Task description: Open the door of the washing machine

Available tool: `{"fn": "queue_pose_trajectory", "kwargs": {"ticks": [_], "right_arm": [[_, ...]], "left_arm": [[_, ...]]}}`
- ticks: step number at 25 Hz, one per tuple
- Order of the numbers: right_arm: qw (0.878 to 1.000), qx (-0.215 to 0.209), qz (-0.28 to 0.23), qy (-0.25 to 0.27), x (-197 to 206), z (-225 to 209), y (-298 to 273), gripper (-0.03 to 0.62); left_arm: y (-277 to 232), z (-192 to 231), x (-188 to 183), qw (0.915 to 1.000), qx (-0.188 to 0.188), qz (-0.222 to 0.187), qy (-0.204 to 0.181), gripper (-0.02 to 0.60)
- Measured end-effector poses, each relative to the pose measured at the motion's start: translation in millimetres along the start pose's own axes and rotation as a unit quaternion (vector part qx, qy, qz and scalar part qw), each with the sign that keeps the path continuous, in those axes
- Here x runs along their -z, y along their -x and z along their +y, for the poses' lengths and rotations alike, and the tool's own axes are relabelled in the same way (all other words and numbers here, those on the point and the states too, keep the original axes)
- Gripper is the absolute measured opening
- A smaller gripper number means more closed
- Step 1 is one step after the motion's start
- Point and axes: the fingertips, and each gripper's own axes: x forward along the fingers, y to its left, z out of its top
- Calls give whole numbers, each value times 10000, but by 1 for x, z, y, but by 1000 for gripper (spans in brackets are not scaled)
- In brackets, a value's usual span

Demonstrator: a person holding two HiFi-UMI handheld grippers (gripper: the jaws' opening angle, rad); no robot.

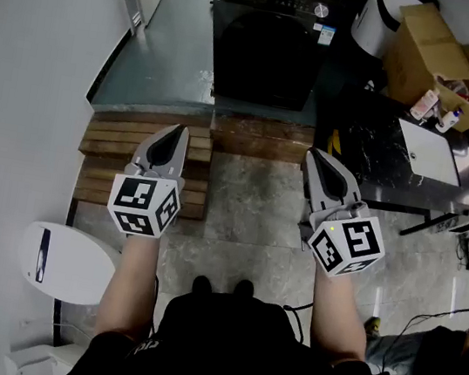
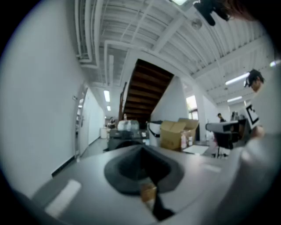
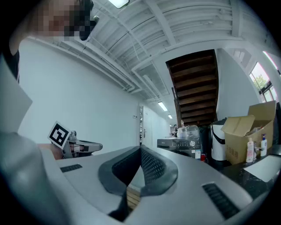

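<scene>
The black washing machine [image 1: 268, 45] stands at the far end of the room on a grey floor, its front door closed. It also shows small and distant in the left gripper view as the washing machine [image 2: 124, 139] and in the right gripper view as the washing machine [image 3: 182, 145]. My left gripper [image 1: 172, 133] and right gripper [image 1: 314, 158] are held side by side, level, pointing toward it from well short of it. Both are shut with nothing between the jaws.
Wooden steps [image 1: 117, 150] lie below the grippers, leading up to the grey floor. A black marbled table [image 1: 380, 161] with a white sheet stands at right, cardboard boxes [image 1: 443, 65] behind it. A white bin [image 1: 64, 261] sits at lower left. A white wall runs along the left.
</scene>
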Motion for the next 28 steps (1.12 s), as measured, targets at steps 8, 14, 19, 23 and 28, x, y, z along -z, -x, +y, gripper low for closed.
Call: {"fn": "queue_pose_trajectory", "kwargs": {"ticks": [8, 14, 19, 23, 28], "right_arm": [[9999, 33, -4, -110, 0, -18, 16, -9], [9996, 76, 60, 255, 6, -34, 37, -8], [9998, -26, 32, 190, 10, -45, 54, -6], [9999, 15, 31, -119, 10, -60, 65, -6], [9998, -27, 7, -211, 11, -64, 66, -6]], "left_arm": [[-8, -21, -1, 10000, 39, 40, 37, 8], [-17, -45, 4, 9999, -43, 116, 72, 8], [-23, -69, 3, 9999, -12, 120, 96, 8], [-28, -85, -2, 9999, 87, 102, 107, 8], [-36, -90, -6, 9998, 161, 17, 88, 8]]}}
